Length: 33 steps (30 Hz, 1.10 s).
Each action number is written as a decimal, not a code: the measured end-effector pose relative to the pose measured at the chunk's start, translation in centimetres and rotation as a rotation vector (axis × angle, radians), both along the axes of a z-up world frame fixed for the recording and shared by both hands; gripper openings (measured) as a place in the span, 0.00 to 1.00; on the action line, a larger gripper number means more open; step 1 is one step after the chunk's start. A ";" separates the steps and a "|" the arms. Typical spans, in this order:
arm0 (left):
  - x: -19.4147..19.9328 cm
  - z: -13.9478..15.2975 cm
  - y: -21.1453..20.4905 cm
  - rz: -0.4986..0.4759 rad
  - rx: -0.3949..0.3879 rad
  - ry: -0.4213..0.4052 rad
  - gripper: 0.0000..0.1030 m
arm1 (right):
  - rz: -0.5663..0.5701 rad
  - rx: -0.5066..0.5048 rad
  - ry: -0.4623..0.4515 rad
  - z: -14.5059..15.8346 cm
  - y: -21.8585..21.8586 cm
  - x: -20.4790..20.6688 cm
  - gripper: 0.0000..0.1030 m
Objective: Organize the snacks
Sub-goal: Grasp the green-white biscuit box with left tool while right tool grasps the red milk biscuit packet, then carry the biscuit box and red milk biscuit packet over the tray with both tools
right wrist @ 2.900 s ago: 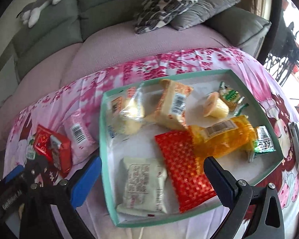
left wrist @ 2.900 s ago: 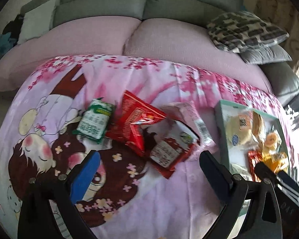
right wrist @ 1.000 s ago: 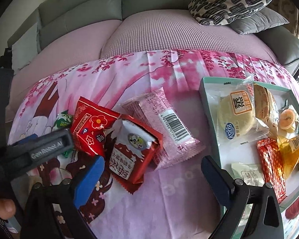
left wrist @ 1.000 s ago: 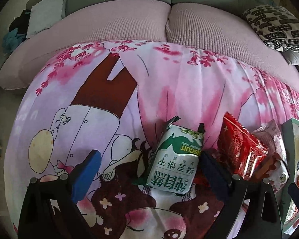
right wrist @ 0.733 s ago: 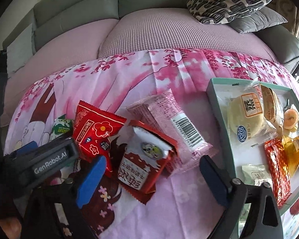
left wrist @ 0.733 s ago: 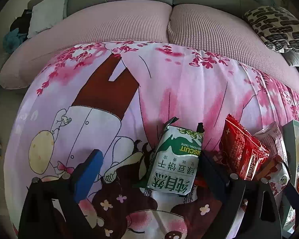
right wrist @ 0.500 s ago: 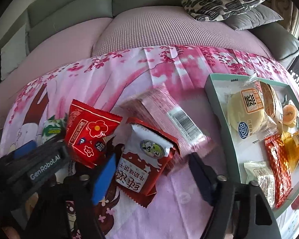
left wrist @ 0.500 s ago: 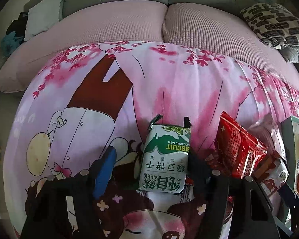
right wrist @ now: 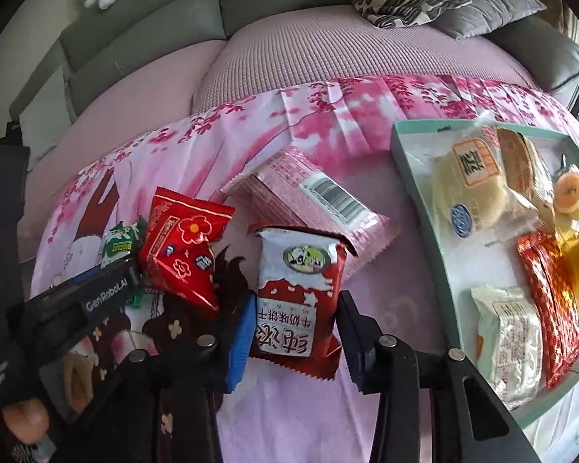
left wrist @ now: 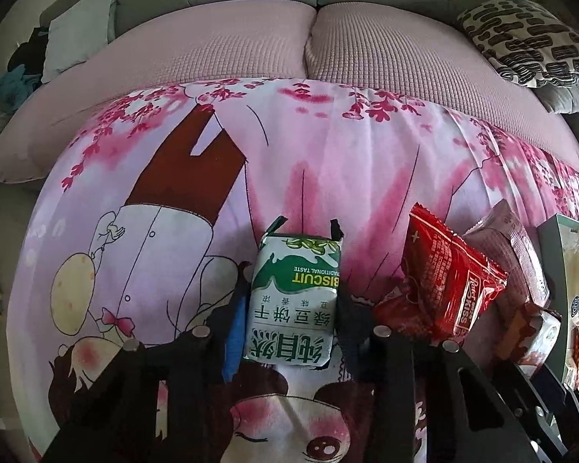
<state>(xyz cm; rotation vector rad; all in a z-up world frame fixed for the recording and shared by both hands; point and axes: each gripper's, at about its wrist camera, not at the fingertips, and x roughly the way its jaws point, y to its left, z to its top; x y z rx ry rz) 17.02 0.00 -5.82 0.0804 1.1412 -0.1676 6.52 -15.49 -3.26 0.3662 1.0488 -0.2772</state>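
pink cloth (left wrist: 328, 162) | L gripper (left wrist: 289, 320) jaws just clenched on green biscuit pack (left wrist: 295, 301) | R gripper (right wrist: 295, 320) jaws just clenched on red-white pack (right wrist: 299, 289)

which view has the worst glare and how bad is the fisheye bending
Right wrist view: the far right edge is blown out white by daylight, past the teal tray; the sofa bows strongly into an arc. Left wrist view: softer, dimmer light with no glare; the floral cloth curves like a dome, dark vignette in the corners. The print on the green biscuit pack stays sharp.
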 end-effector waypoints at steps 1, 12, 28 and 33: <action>0.0 0.0 0.0 0.002 0.001 0.003 0.42 | 0.002 0.001 -0.001 0.1 -0.1 -0.3 0.41; -1.2 1.1 0.6 0.043 0.006 0.009 0.41 | 0.026 0.032 -0.027 1.2 -1.4 -2.8 0.40; -3.6 4.0 1.9 0.116 0.000 -0.041 0.41 | 0.039 0.085 -0.114 4.8 -4.0 -5.1 0.40; -4.3 5.7 1.2 0.103 -0.012 -0.083 0.41 | 0.015 0.108 -0.139 5.3 -5.5 -5.7 0.40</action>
